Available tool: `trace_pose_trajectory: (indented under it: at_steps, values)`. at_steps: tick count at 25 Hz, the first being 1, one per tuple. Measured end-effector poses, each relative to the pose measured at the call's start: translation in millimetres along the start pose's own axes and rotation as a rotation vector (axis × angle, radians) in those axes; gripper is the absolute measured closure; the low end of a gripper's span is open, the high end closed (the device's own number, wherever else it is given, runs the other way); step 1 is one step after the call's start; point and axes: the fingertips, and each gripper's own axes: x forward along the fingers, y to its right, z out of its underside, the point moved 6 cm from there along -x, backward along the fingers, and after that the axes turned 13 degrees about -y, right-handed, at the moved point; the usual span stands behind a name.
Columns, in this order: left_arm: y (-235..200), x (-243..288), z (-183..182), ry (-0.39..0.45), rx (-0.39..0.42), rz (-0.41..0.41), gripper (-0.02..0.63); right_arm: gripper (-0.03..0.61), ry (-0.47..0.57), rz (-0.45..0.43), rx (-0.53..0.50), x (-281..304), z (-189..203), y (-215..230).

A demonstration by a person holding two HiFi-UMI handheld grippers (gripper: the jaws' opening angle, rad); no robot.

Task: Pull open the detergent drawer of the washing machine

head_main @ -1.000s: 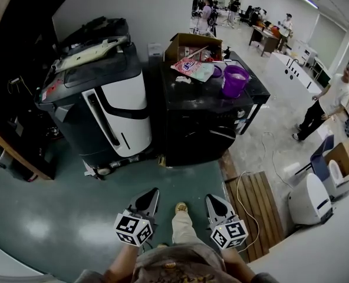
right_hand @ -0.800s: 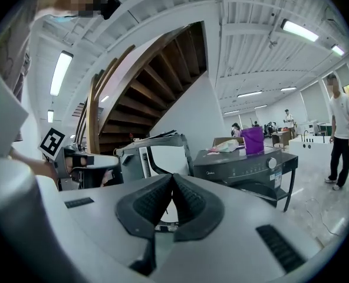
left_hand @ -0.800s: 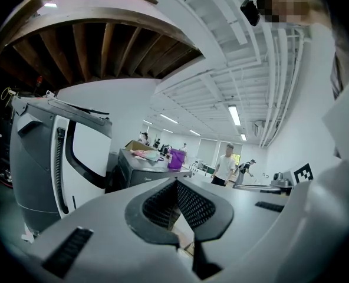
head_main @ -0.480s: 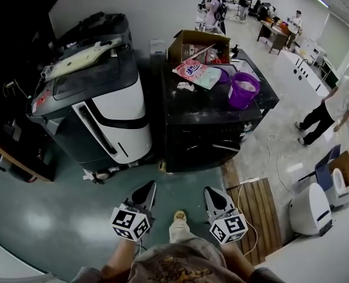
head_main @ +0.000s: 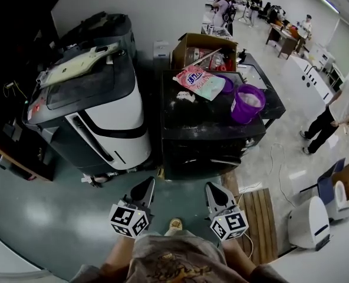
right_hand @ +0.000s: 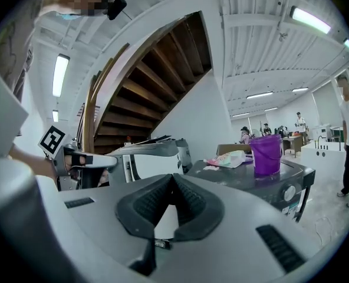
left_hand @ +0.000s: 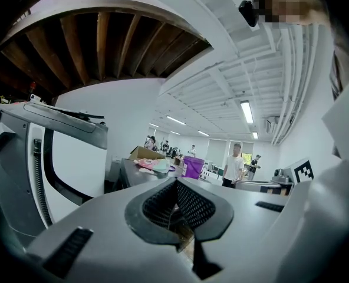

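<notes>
We hold two claws side by side, low over the green floor (head_main: 56,217). The left claw (head_main: 146,188) and right claw (head_main: 213,188) both have jaws pressed together, gripping nothing. The black washing machine (head_main: 205,121) stands ahead of them, well apart, with a purple bucket (head_main: 247,103) on top. We cannot make out its detergent drawer.

The right hand-held gripper (right_hand: 173,178) fills the lower frame, its jaws pressed together. Centre right, a purple bucket (right_hand: 265,155) stands on the black washing machine (right_hand: 263,184).
</notes>
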Motion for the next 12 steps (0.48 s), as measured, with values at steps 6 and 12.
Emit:
trace_pose_trajectory:
  at_steps: [6, 12]
  values:
    - [-5.5, 21.4, -12.5, -0.010, 0.007, 0.004, 0.594, 0.575, 0.013, -0.001, -0.004, 17.7, -10.0, 16.5]
    - [-14.8, 37.1, -19.8, -0.020, 0.019, 0.036, 0.594, 0.532, 0.104, -0.066, 0.135, 26.1, -17.5, 21.2]
